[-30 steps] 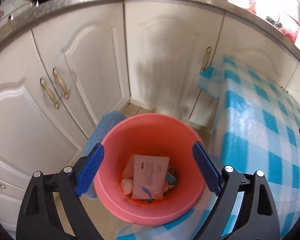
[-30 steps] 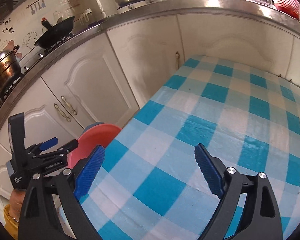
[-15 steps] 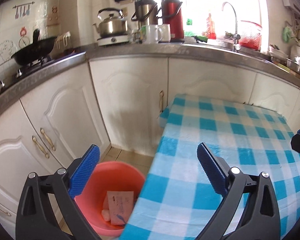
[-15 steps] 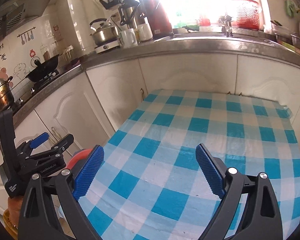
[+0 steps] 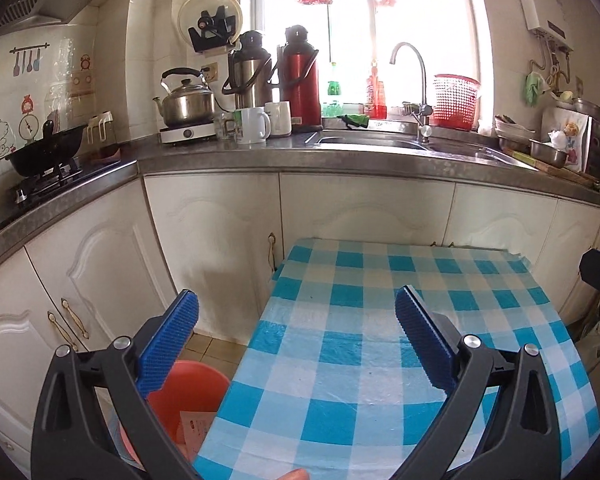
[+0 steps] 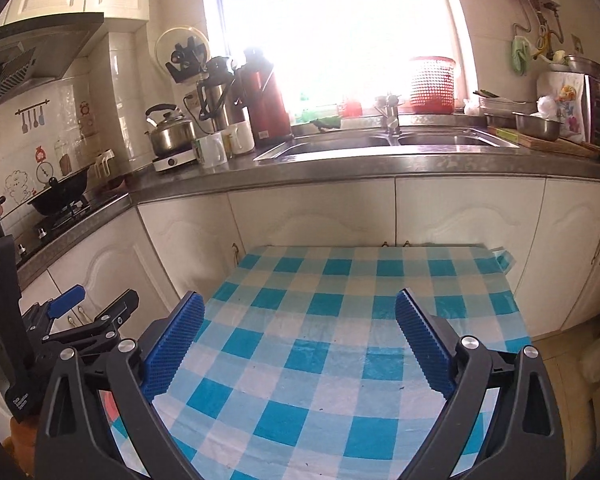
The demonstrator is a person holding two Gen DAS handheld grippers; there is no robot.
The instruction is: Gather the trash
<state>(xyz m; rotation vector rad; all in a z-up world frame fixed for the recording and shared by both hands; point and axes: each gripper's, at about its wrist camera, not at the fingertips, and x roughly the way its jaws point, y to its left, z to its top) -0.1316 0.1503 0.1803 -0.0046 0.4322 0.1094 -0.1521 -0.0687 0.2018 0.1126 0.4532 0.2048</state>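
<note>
A red bucket (image 5: 188, 392) stands on the floor at the table's left edge, low in the left wrist view, with a pink packet (image 5: 192, 430) lying inside it. My left gripper (image 5: 296, 304) is open and empty, raised above the bucket and the near left corner of the checked table (image 5: 380, 320). My right gripper (image 6: 300, 304) hovers over the same blue-and-white cloth (image 6: 340, 320); its jaws are opening with nothing between them. The left gripper (image 6: 96, 306) shows at the lower left of the right wrist view. No loose trash shows on the cloth.
White cabinets (image 5: 220, 240) run behind and to the left of the table. The counter above holds a kettle (image 5: 186, 100), two flasks (image 5: 300, 76), mugs, a sink (image 5: 380, 142) and a red basket (image 5: 456, 100). A wok (image 5: 44, 152) sits on the stove. A tiled floor strip lies between table and cabinets.
Both grippers have risen and tipped up, so the counter and window came into view. The bucket slid from the centre of the left wrist view to its lower left. Both jaws widened slightly.
</note>
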